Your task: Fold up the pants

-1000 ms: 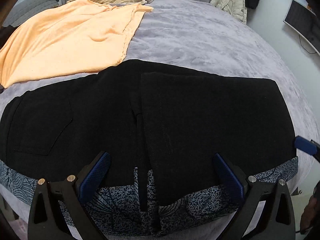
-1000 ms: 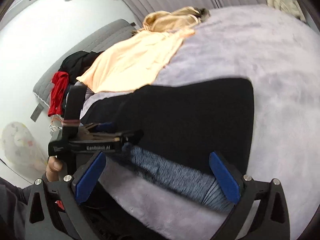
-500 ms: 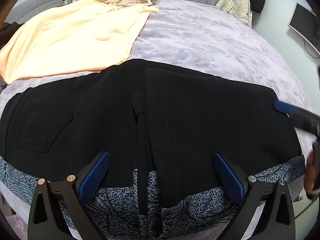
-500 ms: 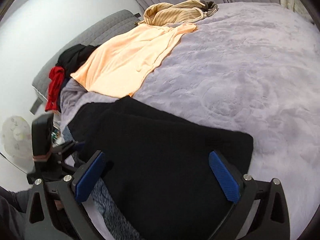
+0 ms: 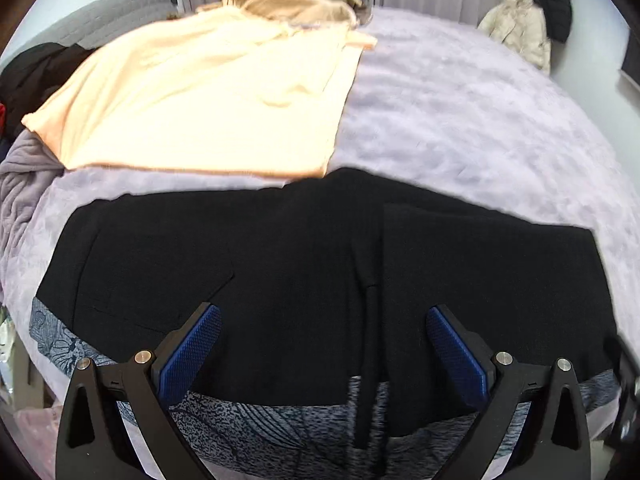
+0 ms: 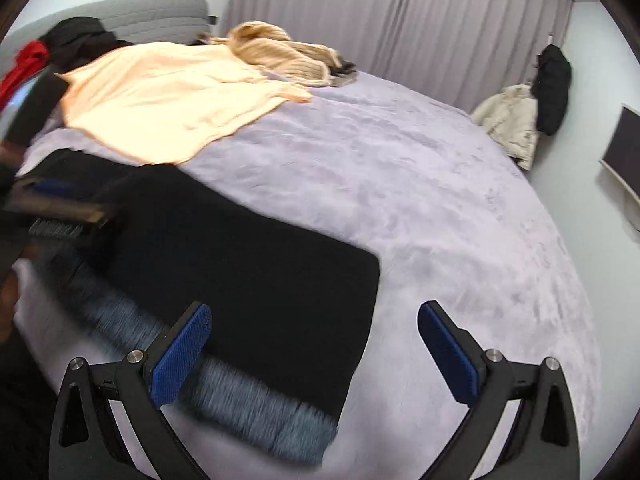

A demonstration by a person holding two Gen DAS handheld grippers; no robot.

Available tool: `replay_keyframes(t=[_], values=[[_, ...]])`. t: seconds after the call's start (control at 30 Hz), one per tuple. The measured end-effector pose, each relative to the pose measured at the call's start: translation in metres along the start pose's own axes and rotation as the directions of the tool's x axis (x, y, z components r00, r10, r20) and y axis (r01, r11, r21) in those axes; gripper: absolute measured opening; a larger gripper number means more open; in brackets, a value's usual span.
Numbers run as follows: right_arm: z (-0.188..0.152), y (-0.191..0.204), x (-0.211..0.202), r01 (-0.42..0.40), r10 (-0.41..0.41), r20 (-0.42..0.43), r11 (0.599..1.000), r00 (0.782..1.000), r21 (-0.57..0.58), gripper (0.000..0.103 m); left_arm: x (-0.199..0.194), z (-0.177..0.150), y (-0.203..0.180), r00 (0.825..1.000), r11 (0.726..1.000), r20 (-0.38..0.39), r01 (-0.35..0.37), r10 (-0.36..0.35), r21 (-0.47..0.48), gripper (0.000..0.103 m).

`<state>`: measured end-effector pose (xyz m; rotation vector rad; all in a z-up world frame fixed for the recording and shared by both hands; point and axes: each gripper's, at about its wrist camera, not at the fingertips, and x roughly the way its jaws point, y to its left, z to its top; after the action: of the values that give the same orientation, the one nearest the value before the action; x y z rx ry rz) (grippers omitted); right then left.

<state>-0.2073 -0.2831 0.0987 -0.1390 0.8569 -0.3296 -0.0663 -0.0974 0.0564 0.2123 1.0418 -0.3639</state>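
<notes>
Black pants with a blue-grey patterned band along the near edge lie flat on the lilac bedspread, a folded layer on their right half. My left gripper is open and empty, just above the near edge of the pants. In the right wrist view the pants lie left of centre. My right gripper is open and empty over their right end. The left gripper shows blurred at that view's left edge.
A peach garment lies spread beyond the pants, touching their far edge. A beige striped garment is bunched at the back. Red and black clothes pile at the far left. A cream jacket hangs by the wall.
Both grippers have swung to the right. The right gripper turned from the left side of the pants to their right end. Both stay open and the pants have not moved.
</notes>
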Motion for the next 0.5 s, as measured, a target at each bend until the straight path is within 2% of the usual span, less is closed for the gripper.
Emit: replay_keyframes(t=[0.07,0.13,0.2,0.27,0.3,0.4,0.43,0.47,0.5], values=[[0.013,0.01,0.034,0.016,-0.019,-0.078,0.999,0.997,-0.028,0.103,0.011,-0.003,0.003,0.999,1.0,-0.032,0.017,-0.018,-0.022,0.103],[0.018,0.026,0.065,-0.006,-0.003,-0.141,0.998,0.99,-0.067,0.103,0.015,-0.005,0.005,0.999,0.999,-0.034,0.014,-0.015,-0.031,0.103],[0.023,0.032,0.074,-0.007,0.002,-0.119,0.999,0.993,-0.041,0.103,0.015,-0.005,0.006,0.999,1.0,-0.034,0.014,-0.015,-0.024,0.103],[0.03,0.038,0.074,0.032,-0.04,-0.137,0.998,0.99,-0.058,0.103,0.006,-0.005,0.012,0.999,0.999,-0.04,0.025,-0.026,-0.043,0.103],[0.031,0.044,0.068,0.063,-0.073,-0.123,0.995,0.99,-0.082,0.103,-0.001,-0.006,0.014,0.999,0.997,-0.02,0.037,-0.038,-0.061,0.103],[0.014,0.066,0.049,0.081,-0.091,-0.075,0.988,0.993,-0.132,0.103,-0.008,-0.013,0.024,0.999,0.998,0.042,0.004,-0.002,-0.061,0.103],[0.008,0.073,0.052,0.106,-0.114,-0.055,0.986,0.992,-0.13,0.103,0.002,-0.016,0.026,1.0,0.999,0.017,0.003,-0.002,-0.05,0.103],[0.004,0.077,0.051,0.139,-0.143,-0.026,0.983,0.989,-0.123,0.103,0.008,-0.019,0.032,1.0,0.998,-0.004,0.025,-0.025,-0.061,0.103],[0.004,0.081,0.051,0.144,-0.147,-0.02,0.982,0.989,-0.125,0.103,0.007,-0.02,0.038,0.998,0.994,0.009,0.067,-0.067,-0.087,0.103]])
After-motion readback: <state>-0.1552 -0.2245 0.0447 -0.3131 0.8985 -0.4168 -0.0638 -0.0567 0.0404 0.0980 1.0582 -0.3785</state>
